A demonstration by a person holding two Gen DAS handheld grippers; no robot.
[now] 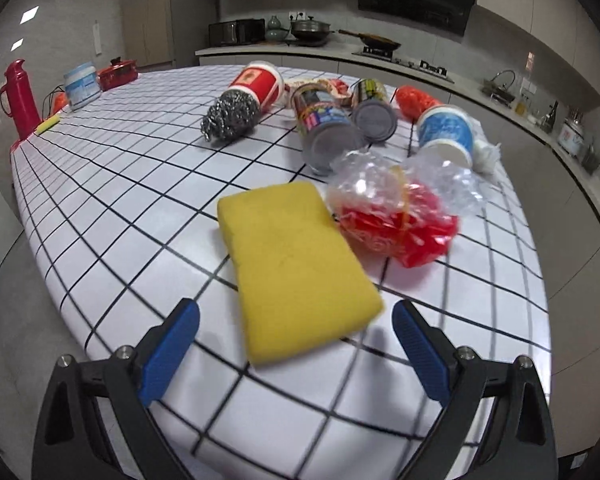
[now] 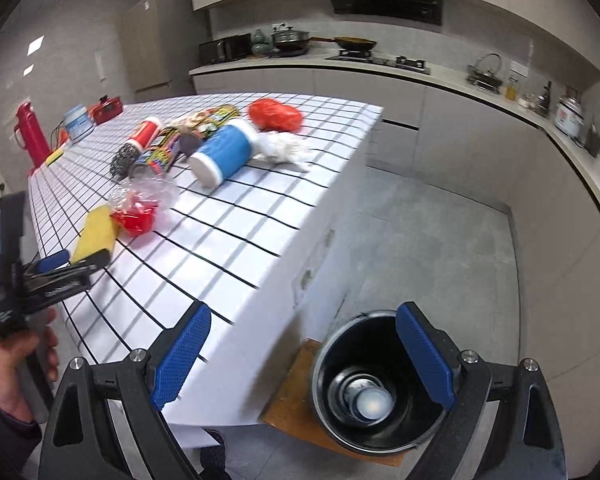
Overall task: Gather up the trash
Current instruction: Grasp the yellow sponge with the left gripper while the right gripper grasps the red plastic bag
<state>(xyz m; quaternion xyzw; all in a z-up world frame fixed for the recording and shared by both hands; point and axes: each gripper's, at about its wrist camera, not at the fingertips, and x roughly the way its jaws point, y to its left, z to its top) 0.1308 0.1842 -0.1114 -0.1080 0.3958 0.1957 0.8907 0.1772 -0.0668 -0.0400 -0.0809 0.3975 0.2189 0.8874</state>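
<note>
Kitchen island with a white black-gridded tablecloth (image 1: 112, 200), grey cabinets and stove behind. Nearest: left gripper (image 1: 296, 348), blue-padded jaws spread wide, nothing between the pads yet. Just ahead, flat yellow rectangular sponge (image 1: 296, 268) on the cloth, near end already reaching in between the fingers, long axis running roughly straight away from the gripper, tilted slightly left. Looks like a plain push forward and squeeze across the short width. Touching its far right side, crumpled clear-and-red plastic bag (image 1: 400, 220). Farther off, steel wool scourer (image 1: 230, 114), tipped cans and cups.

Right gripper (image 2: 302, 356) also wide and empty, off the table edge over the round black trash bin (image 2: 380, 384) on the floor, so well apart from the sponge. Left hand clearly nearer.

Hard to call: motion blur on the sponge's edges, bin partly behind the right finger, contents murky.
</note>
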